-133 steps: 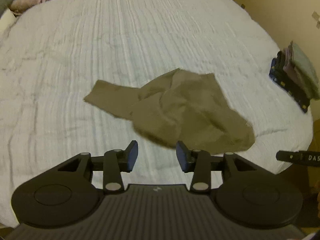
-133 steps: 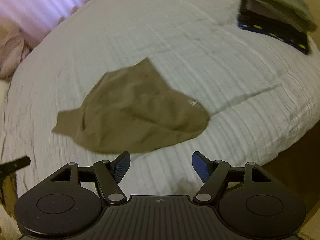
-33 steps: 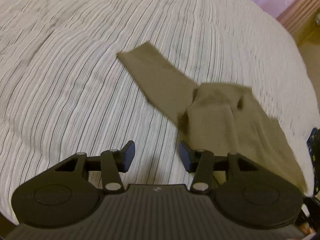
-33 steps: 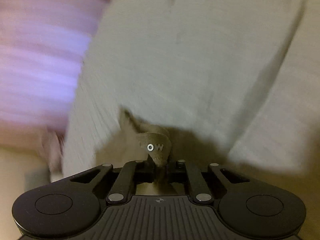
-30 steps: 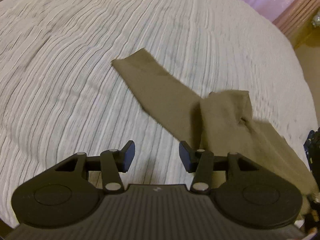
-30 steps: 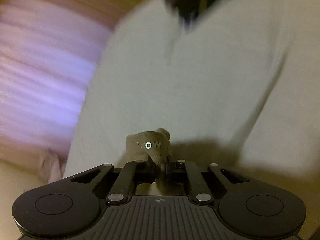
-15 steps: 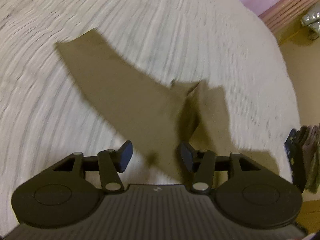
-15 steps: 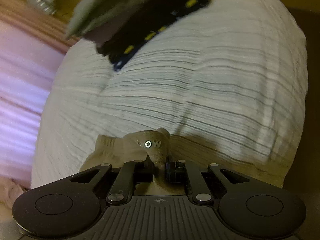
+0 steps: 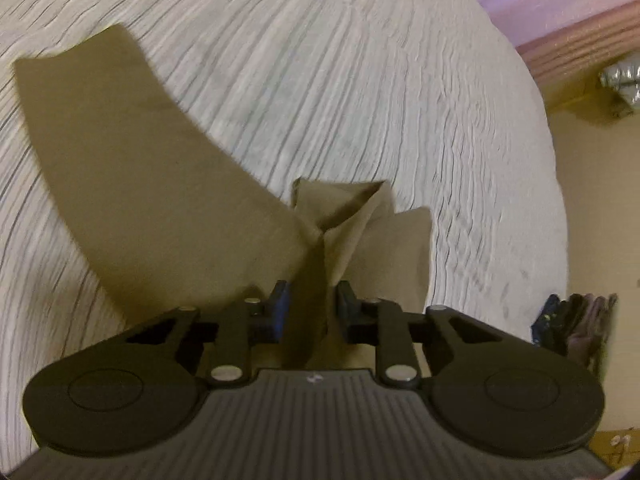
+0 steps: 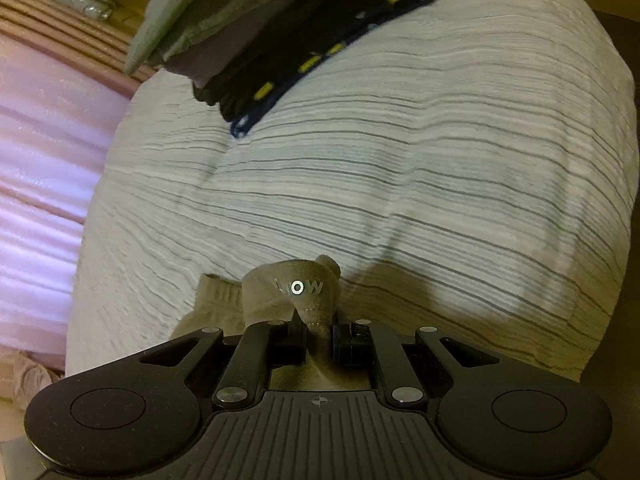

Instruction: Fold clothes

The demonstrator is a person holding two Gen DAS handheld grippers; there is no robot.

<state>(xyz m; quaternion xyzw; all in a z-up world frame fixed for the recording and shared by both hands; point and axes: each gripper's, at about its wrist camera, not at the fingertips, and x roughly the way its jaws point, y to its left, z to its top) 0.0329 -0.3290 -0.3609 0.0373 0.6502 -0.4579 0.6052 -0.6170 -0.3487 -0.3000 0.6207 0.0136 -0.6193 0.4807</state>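
Now both grippers have the olive-brown garment [image 9: 132, 184], looks like trousers or leggings, on the bed [image 9: 360, 80] with its white ribbed striped cover.

Left gripper [image 9: 310, 306]: fingers [image 9: 279, 308] narrow, a vertical ridge of the cloth pinched up between them. Whether the pads fully press it, hard to tell, but the fabric fills the gap. From that pinch one long leg runs away up and to the left, lying flat on the cover, its squared end at the far upper left. Long axis in the left wrist view: diagonal, lower centre to upper left. Just past the fingers the cloth bunches into a peaked fold, and a second shorter flap lies to the right of it, flat on the cover.

Right gripper [image 10: 319, 334]: fingers [image 10: 344, 338] nearly together, clamped on a thick edge of the same garment [image 10: 296, 292], probably the waistband. A small metal eyelet with pale lettering faces the camera on that edge. The held part stands up in a hump above the fingers; more cloth trails down and left beneath the gripper.

Stack of folded clothes [image 10: 280, 28] sits at the far edge of the bed in the right wrist view, grey-green on top, dark blue with yellow marks at the bottom. Same stack [image 9: 572, 324] shows small at right in the left wrist view, well apart from the garment. Pink curtain [image 10: 36, 152] at left.
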